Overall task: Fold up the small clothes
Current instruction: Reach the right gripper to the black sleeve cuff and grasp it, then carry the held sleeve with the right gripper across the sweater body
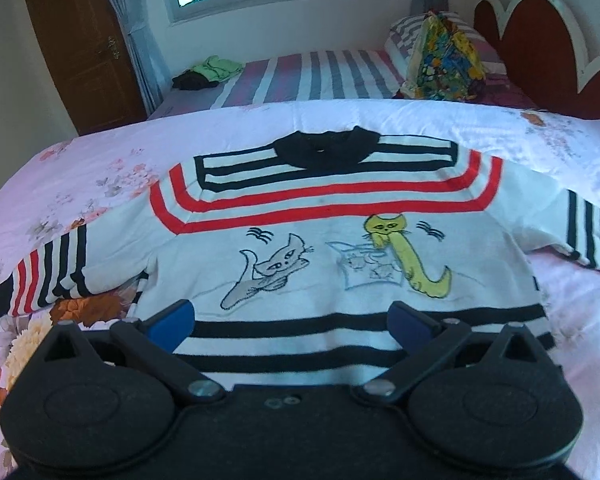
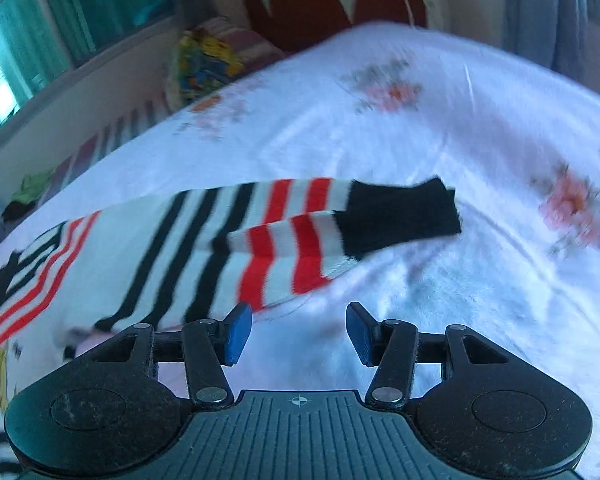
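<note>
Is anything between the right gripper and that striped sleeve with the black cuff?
Nothing visible. The open right gripper faces bare floral white bedsheet, and the black-and-red striped sleeve of the white cat-print sweater lies just beyond its left finger, uncovered.

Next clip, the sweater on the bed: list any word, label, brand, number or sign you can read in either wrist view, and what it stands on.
None: no readable text in either view.
The sweater carries only stripes and cat drawings, no lettering.
The right gripper body bears a small crosshair mark, a symbol only, no characters.
The floral bedspread and the colourful bag show patterns only; any fine print there is too blurred to tell.
</note>
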Motion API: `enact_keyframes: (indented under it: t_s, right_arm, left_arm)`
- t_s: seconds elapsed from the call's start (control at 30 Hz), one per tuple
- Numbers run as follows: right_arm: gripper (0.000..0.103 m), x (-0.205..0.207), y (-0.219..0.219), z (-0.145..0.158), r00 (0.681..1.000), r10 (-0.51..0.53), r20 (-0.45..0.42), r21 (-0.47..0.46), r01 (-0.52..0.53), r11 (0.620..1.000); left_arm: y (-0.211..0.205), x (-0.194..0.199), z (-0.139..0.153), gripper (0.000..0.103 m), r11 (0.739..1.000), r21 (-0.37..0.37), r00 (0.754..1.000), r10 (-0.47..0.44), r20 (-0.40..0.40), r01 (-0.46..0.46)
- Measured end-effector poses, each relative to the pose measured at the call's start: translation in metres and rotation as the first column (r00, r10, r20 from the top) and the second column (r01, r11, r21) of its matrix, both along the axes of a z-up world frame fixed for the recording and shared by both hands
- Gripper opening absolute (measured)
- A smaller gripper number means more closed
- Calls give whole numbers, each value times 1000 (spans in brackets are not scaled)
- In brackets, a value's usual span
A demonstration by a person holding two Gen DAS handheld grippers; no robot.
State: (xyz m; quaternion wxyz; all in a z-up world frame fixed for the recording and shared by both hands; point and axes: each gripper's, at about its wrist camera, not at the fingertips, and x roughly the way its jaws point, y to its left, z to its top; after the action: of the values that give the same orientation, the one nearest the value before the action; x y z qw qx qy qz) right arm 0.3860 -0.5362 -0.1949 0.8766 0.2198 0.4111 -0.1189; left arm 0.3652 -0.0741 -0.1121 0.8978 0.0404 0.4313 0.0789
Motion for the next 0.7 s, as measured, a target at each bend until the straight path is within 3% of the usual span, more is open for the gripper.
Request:
enact_keyframes:
  t_s: [0.3,0.33,0.37,0.47,0.57,0.7]
  right_arm:
    - [52,35,-17,-12,997,-70,15,-12,70,997]
    - [49,38,-18,-12,997,-76,22,-17,77,997]
    - [34,40,-18,-12,996,-82,25,-30,83,996]
    - [18,44,-18,-10,995,-93,38,-45,94,995]
    - [10,47,-12,-4,996,-71,62,-74,76,994]
    - [9,50,12,22,990,-16,139,-126,34,992]
  left_arm:
    - [14,22,-11,99,1000,16,999,24,-27,-24]
    - [16,24,-12,99,999,19,999,26,-31,-25]
    - [18,25,-13,99,999,18,999,28,-34,-28]
    - [26,26,-13,99,999,-2,999,36,-35,-36]
    - [35,28,-14,98,999,-23,999,31,-33,-32]
    - [49,28,-11,95,997,-76,1000,15,-2,-15]
